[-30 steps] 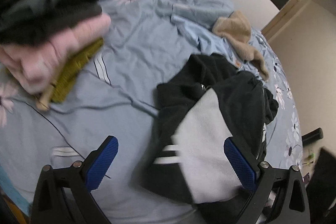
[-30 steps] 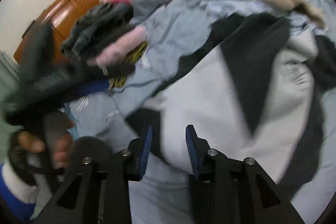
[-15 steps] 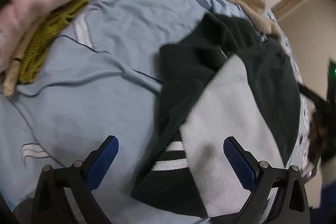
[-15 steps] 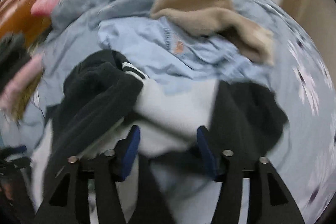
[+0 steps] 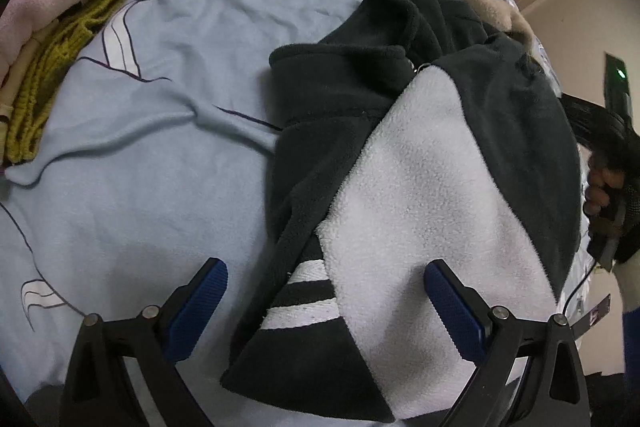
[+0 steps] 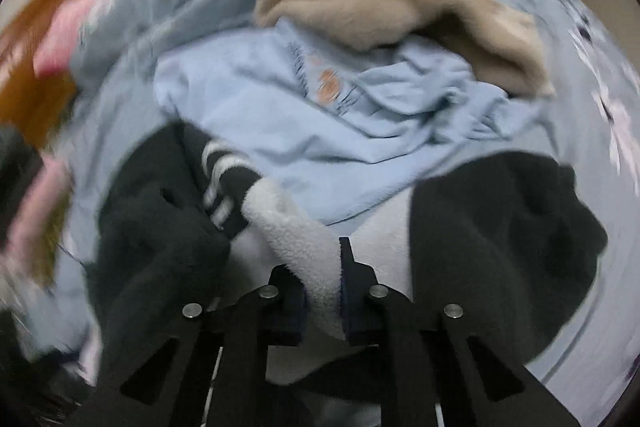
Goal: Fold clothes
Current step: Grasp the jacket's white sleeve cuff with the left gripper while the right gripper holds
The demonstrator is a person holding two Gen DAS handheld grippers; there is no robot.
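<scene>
We've got the black and grey fleece jacket (image 5: 420,187) lying crumpled on the blue bed sheet (image 5: 160,167). Our right gripper (image 6: 324,291) is pinching a fold of its grey fleece, while our left gripper (image 5: 324,299) hangs wide apart above the striped cuff (image 5: 308,291).

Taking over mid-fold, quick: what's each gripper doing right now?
Left gripper: open, holding nothing, poised over the black-and-grey fleece jacket.
Right gripper: shut on the jacket's grey fleece.
</scene>
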